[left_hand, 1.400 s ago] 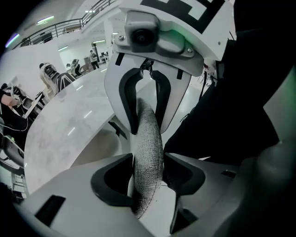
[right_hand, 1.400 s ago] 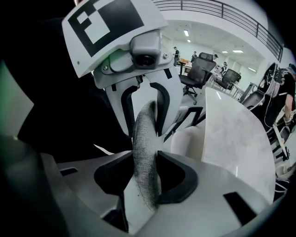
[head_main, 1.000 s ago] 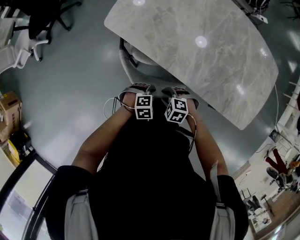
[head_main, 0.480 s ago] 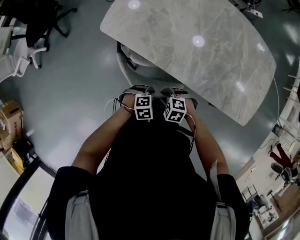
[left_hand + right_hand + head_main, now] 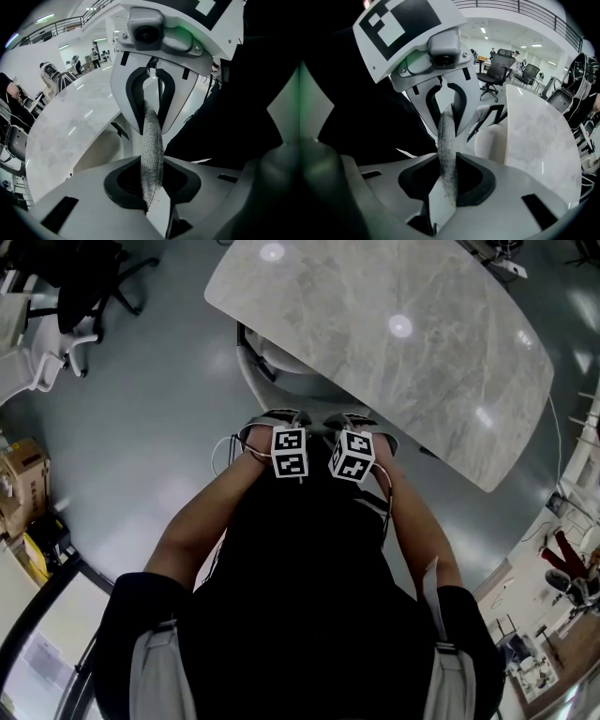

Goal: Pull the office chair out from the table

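Nearest, the white two-jaw left gripper (image 5: 151, 199) and its twin, the right gripper (image 5: 446, 190), sit side by side just ahead of the person's black-clad torso (image 5: 300, 596), both tipped steeply down. Each is closing its jaws on the office chair (image 5: 447, 140), i.e. on the thin grey mesh top edge (image 5: 152, 140) of its back. The strip is pinched btwn the pads and runs straight across from one gripper to the other. The rest of the chair is mostly hidden under grippers and torso.

Close beyond, at 12 to 1 o'clock, lies the pale marble-look oval table (image 5: 422, 352). A pale rounded form (image 5: 281, 367) sits under its near edge; table base or chair part, can't tell. Far off at 10 o'clock stand black swivel chairs (image 5: 84, 282).

Risks, as I judge:
- The grip is on springy mesh only, so a hard tug may slip it out or stretch it.
- An uneven pull, L vs R, would swivel the chair, poss. knocking the table.
- The torso is right behind, so there's little room to draw back w/o stepping.
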The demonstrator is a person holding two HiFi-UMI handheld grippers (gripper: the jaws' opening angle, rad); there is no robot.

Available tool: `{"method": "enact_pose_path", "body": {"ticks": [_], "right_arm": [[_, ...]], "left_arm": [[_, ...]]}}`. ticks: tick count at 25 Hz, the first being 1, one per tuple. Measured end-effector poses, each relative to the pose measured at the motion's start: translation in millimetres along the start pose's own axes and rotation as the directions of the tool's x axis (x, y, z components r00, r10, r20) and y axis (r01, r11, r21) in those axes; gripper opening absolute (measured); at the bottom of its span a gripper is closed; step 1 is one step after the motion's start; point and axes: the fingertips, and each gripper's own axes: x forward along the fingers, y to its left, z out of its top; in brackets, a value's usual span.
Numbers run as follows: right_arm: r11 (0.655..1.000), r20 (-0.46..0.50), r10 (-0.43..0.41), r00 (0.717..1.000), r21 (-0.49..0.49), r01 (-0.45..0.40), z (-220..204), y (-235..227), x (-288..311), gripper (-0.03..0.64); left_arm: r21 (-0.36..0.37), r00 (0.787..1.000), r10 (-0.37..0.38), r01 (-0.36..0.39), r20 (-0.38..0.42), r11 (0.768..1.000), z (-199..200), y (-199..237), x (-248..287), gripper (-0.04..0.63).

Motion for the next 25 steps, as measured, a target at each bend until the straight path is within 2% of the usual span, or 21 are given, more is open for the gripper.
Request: {"method": "enact_pose_path", "body": {"ticks": [12, 18, 25], "right_arm": [[0.999, 0.006, 0.031, 1.000, 0.019, -0.031, 5.5, 35.1, 5.0, 0.098], [1.000, -0.003, 0.009, 1.000, 0.030, -0.009, 6.6, 43.6, 4.9, 0.097], [0.997, -0.031, -0.015, 0.999, 0.076, 0.017, 21.8, 69.4, 14.6, 0.097]], "left_arm": [[0.011, 0.999, -0.036, 0.036, 0.004, 0.999, -8.9, -34.0, -2.0, 0.086], [0.009, 1.000, -0.027, 0.027, 0.007, 1.000, -10.5, -43.5, -3.6, 0.086], [0.029, 0.997, -0.067, 0.066, 0.024, 0.997, -27.4, -67.9, -10.1, 0.087]]}}
